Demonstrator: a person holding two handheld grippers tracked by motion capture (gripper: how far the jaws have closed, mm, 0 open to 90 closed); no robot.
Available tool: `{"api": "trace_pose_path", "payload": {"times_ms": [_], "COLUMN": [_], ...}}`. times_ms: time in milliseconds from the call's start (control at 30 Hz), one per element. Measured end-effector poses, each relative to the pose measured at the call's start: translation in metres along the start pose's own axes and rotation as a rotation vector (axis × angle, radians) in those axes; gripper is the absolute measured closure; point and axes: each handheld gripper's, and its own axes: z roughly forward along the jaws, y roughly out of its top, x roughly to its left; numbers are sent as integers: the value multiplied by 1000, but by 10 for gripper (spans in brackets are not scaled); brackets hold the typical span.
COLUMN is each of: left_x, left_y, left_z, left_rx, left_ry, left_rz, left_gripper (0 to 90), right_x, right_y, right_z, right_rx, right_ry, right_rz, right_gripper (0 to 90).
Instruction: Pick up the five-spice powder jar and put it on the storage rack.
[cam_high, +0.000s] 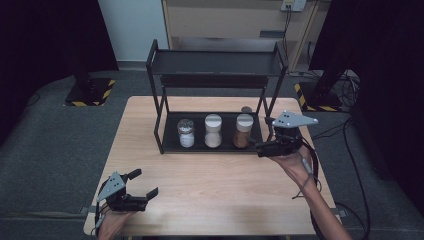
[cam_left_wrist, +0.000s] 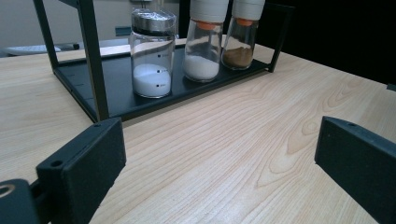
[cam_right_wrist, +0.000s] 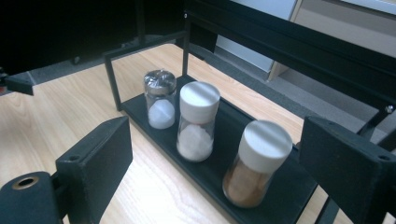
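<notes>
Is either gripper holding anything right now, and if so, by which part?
Nothing is held. The left gripper hangs open over bare table. The right gripper is open too, its jaws apart near the brown spice jar, not touching it.

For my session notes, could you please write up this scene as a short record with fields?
surface: wooden table
rack: black two-tier rack, top shelf bare
lower shelf, left to right in the high view: metal-lid jar with white contents; white-cap jar with white powder; brown spice jar
left gripper: open, holding nothing, near the table's front left
right gripper: open, holding nothing, beside the brown spice jar
</notes>
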Motion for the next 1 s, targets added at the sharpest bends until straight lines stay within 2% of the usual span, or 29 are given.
{"api": "trace_pose_path", "payload": {"times_ms": [267, 467, 600, 667, 1000], "left_x": [-3, -2, -2, -2, -1], "left_y": [0, 0, 0, 1, -1], "left_z": [2, 3, 4, 4, 1], "left_rx": [1, -1, 1, 4, -1], "left_ry": [1, -2, -3, -3, 0], "left_rz": [-2, 2, 1, 5, 8], "left_gripper": [11, 11, 11, 11, 11], "right_x": [5, 9, 12, 16, 23], "right_y": [-23, -49, -67, -74, -115], "right_z": [-18, -30, -34, -36, -42], "right_rx": [-6, -6, 2, 9, 9], "right_ry": [-10, -23, -36, -55, -86], "right_rz": [16, 48, 69, 65, 85], "right_gripper": [102, 102, 98, 98, 95]}}
